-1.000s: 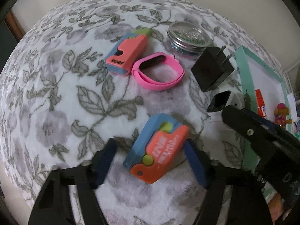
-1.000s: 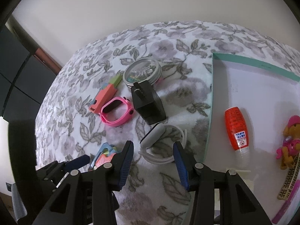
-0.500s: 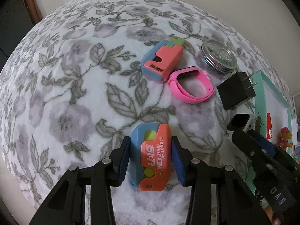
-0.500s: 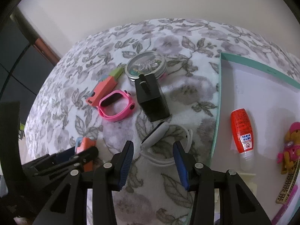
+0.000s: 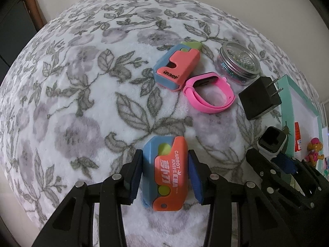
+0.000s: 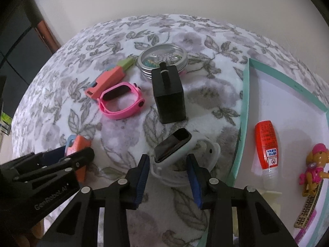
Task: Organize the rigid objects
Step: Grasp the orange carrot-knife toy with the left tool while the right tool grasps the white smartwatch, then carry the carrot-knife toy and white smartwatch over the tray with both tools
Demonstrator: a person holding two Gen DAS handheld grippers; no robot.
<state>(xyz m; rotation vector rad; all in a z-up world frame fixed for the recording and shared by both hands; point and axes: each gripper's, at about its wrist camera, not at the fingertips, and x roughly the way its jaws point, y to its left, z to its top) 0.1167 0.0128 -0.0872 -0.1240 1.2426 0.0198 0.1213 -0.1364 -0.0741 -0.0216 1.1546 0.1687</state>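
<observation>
Your left claw (image 5: pixel 165 174) is closed on the orange and blue toy knife (image 5: pixel 165 171), pads against both of its long sides, toy flat on the flowered blanket (image 5: pixel 82 103) near its front edge. Your right claw (image 6: pixel 167 174) has just been closing around the white watch (image 6: pixel 174 148); its jaws flank the watch's face, but there's a gap on each side, so not gripping yet. The watch lies just beside the left wall of the green tray (image 6: pixel 244 107). Step in hand looks like a double pick-up, one item per hand. Next: finish the squeeze on the watch, catch the body and not the loose strap, then lift both straight up and carry them to the tray, which already holds a red bottle (image 6: pixel 266 144) and a toy figure (image 6: pixel 314 164). Waiting further back on the blanket: second toy knife (image 5: pixel 177 68), pink watch (image 5: pixel 209 94), black plug (image 5: pixel 260 98), bead jar (image 5: pixel 239 61).
</observation>
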